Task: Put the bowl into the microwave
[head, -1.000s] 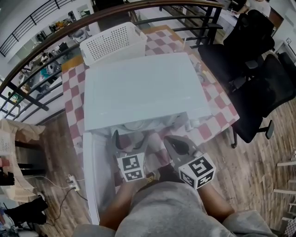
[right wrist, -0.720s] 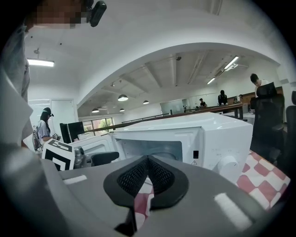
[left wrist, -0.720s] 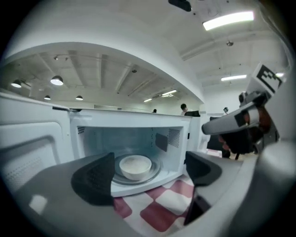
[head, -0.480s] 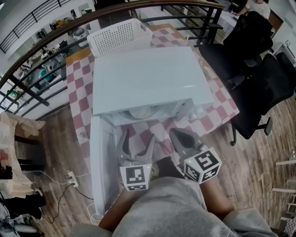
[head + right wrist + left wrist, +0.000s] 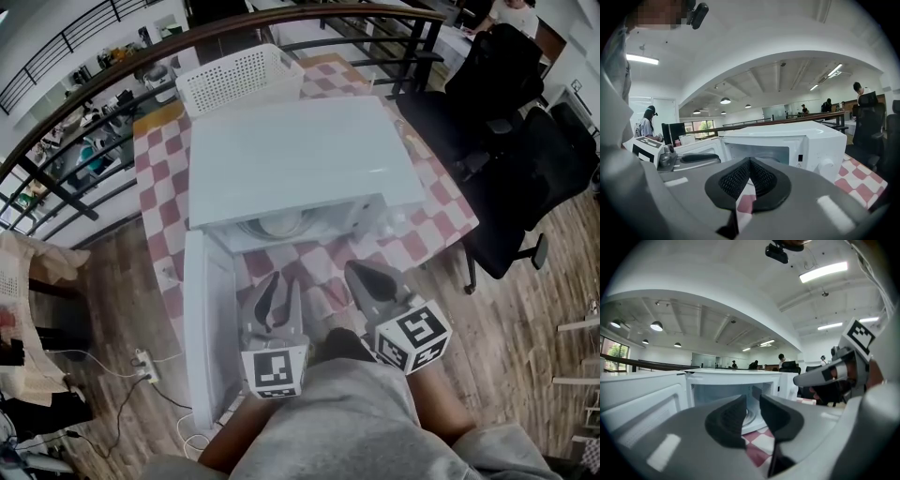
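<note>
The white microwave [image 5: 300, 159] stands on the checkered table with its door [image 5: 202, 319] swung open to the left. Inside the cavity sits a pale round bowl [image 5: 279, 225], only partly visible under the top edge; in the left gripper view it shows between the jaws as a bowl [image 5: 751, 414]. My left gripper [image 5: 283, 283] hangs in front of the opening, its jaws closing with a narrow gap and nothing between them [image 5: 753, 399]. My right gripper [image 5: 358, 272] is beside it, shut and empty [image 5: 750, 161].
A white perforated basket [image 5: 239, 75] stands behind the microwave. Black office chairs [image 5: 525, 141] crowd the table's right side. A dark railing [image 5: 94, 84] runs behind the table. A power strip [image 5: 145, 364] lies on the wooden floor at left.
The left jaws have drawn much closer together. Both grippers have pulled back from the microwave opening toward my body.
</note>
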Tool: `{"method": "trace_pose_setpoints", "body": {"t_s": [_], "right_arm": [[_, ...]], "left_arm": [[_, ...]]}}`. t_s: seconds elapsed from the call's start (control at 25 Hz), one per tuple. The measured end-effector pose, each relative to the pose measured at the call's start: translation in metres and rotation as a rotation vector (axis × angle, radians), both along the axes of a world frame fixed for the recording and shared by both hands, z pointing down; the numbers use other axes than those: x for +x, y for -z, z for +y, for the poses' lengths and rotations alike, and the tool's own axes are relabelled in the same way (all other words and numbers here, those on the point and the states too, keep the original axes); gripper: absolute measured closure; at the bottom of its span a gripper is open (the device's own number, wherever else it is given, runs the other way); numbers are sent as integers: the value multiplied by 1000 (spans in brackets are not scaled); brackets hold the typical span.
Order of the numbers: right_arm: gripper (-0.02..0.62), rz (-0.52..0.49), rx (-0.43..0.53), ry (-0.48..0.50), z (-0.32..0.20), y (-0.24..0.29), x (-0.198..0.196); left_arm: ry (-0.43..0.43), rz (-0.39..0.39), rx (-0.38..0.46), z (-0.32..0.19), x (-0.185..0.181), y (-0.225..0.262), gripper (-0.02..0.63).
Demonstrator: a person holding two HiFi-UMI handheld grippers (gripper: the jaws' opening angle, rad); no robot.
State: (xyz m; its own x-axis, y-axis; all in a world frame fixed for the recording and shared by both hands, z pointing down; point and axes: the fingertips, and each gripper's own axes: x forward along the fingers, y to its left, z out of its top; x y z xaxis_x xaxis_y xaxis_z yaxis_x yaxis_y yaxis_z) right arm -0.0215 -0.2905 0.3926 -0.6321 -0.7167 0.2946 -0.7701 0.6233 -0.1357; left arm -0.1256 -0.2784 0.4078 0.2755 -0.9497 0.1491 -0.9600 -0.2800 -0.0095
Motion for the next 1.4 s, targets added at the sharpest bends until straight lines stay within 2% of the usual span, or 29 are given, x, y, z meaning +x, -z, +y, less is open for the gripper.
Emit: {"method": "trace_pose_setpoints", "body": {"t_s": [0.24,0.4,0.64,0.92,1.4], "right_arm": [[600,4,-26,17,7,-11,6],[600,1,-39,23,13,-16,15],[600,-7,-51,43,35,-17,29],[600,12,-55,27,70,-15,68],[600,6,-43,32,159,-10,112]], "left_arm": [[21,-21,-9,13,5,-1,594],[49,20,-17,27,6,5,594],[51,-4,-30,51,22,3,595],[31,-8,-20,83,59,10,595],[88,-9,3,179,88,21,595]]}}
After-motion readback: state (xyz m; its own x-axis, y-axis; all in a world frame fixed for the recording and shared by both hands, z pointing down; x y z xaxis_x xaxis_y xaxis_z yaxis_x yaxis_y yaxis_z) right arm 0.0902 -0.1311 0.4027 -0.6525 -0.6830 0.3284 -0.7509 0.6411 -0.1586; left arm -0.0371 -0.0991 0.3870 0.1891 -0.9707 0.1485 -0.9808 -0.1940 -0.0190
